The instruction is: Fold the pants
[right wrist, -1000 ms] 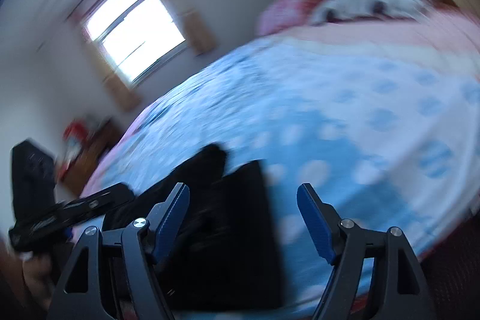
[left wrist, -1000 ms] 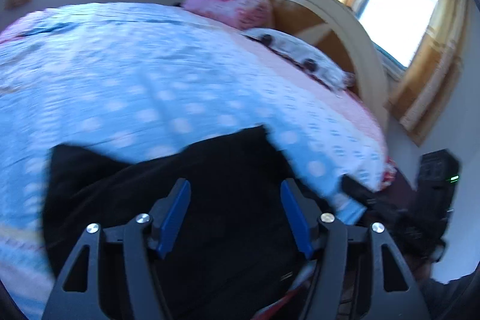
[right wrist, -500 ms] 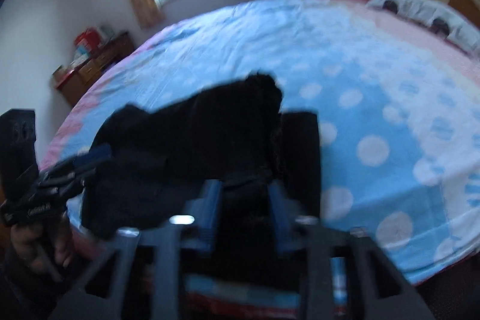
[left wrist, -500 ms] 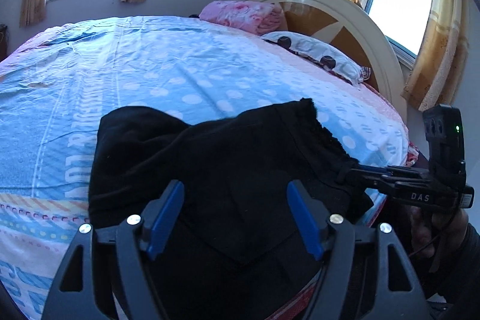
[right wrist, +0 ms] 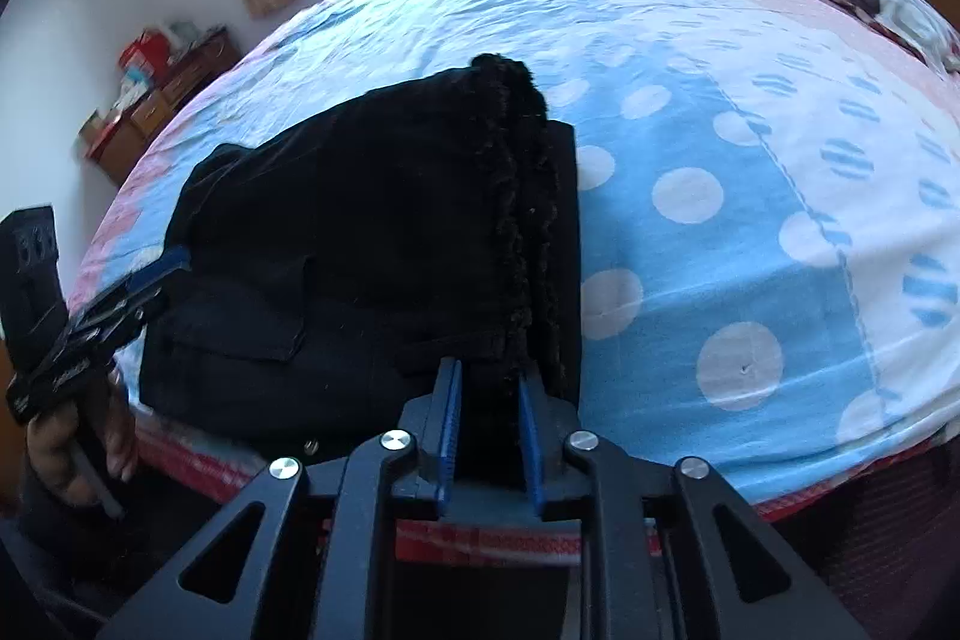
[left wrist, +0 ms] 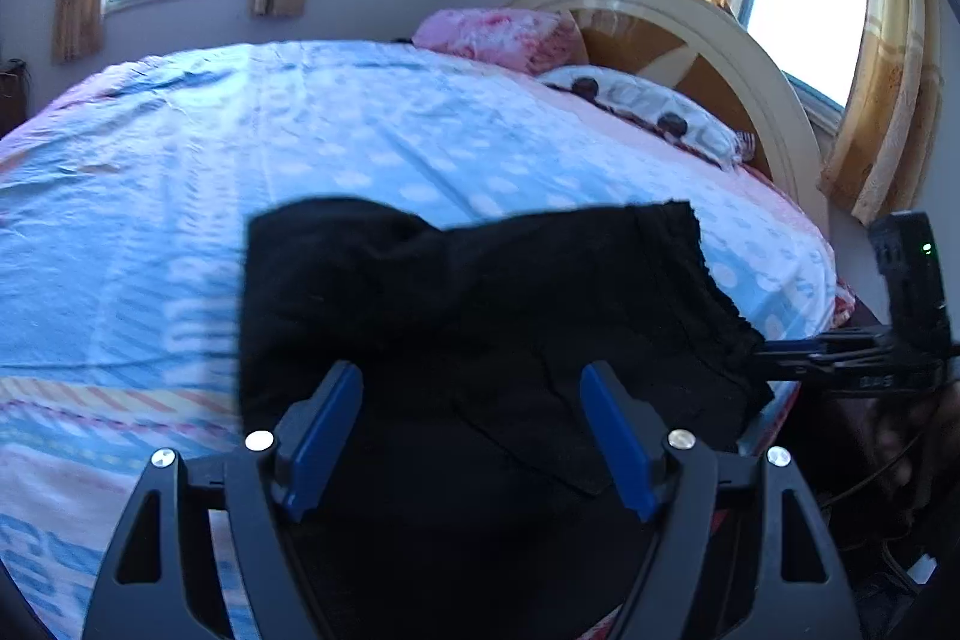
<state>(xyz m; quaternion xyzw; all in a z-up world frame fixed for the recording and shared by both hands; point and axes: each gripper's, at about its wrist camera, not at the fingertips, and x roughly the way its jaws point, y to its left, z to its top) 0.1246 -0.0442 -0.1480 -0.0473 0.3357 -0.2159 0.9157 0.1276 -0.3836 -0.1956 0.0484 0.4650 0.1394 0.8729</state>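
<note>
Black pants (left wrist: 480, 304) lie folded in a bundle on the near edge of the bed, fleecy waistband edge (right wrist: 516, 196) up. My left gripper (left wrist: 471, 376) hovers over their near part with its jaws wide and opening. Cloth lies under them, but the blue pads do not touch it. My right gripper (right wrist: 486, 370) has its jaws narrow and easing open, with the waistband edge filling the gap between the pads. The left wrist view shows the right gripper (left wrist: 780, 358) pinching that edge. In the right wrist view, a hand (right wrist: 72, 448) holds the left gripper (right wrist: 138, 286).
The bed (right wrist: 750, 130) has a blue and pink polka-dot sheet. Pillows (left wrist: 648, 112) lie by a curved wooden headboard (left wrist: 750, 58) at the far right. A dresser (right wrist: 156, 100) stands by the far wall. The red bed edge (right wrist: 510, 538) is just below my right gripper.
My right gripper went from wide open to narrow around the pants' waistband edge and tipped downward. My left gripper dropped closer over the pants. The pants bundle now lies flatter.
</note>
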